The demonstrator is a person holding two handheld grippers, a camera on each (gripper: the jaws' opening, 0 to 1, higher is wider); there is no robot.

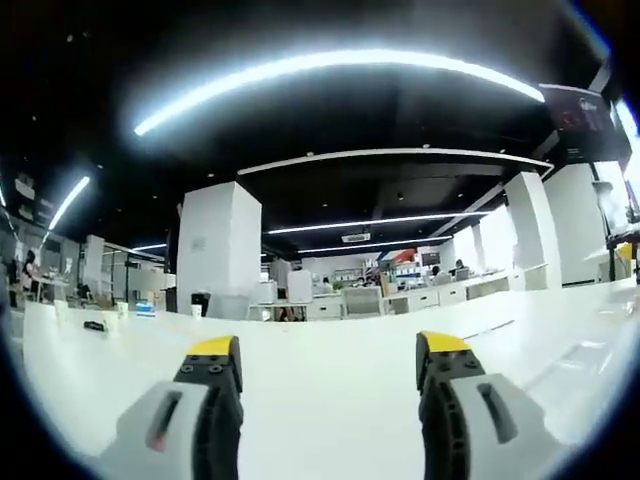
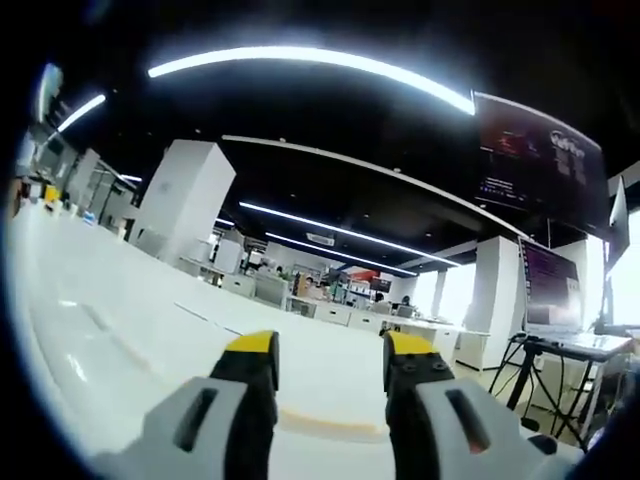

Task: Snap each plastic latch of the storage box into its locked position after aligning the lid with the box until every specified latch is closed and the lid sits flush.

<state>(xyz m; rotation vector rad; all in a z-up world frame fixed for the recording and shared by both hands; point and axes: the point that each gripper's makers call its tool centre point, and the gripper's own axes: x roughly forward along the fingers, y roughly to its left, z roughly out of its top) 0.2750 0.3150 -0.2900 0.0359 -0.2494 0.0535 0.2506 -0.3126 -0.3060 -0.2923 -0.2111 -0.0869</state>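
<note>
Cut off and too small

Small items [image 1: 95, 325] at nine o'clock on the white table [image 1: 330, 400] are unreadable; the tripod [image 2: 530, 385] runs off at four o'clock.

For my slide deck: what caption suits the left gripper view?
Left gripper, open and empty, held over a white table in an open-plan office.

White table [image 1: 330, 400]; yellow-tipped grey left tool [image 1: 329, 355].
</note>
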